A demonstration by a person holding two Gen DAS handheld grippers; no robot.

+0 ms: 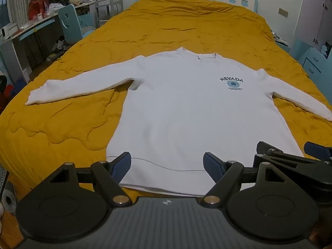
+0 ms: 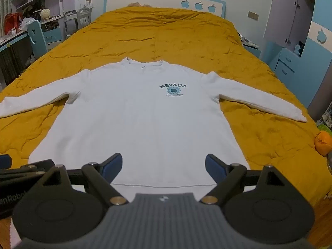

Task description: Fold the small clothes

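Mustard-yellow quilted bed (image 1: pixel 166 27) fills both frames, with a white long-sleeved "NEVADA" sweatshirt (image 1: pixel 186 114) spread flat at centre, sleeves out. Left claw (image 1: pixel 167 166) and right claw (image 2: pixel 164 167) hover spread near its hem, gripping nothing; I'd say 0 folds are made.

Only thing that reads clearly is "NEVADA", arched in dark letters on the chest of the white sweatshirt (image 2: pixel 132 112), above a round teal emblem. The tiny lines under the emblem are too small to read. The left gripper (image 2: pixel 12 195) body has partial white lettering, looks like "nRobo", cut off.
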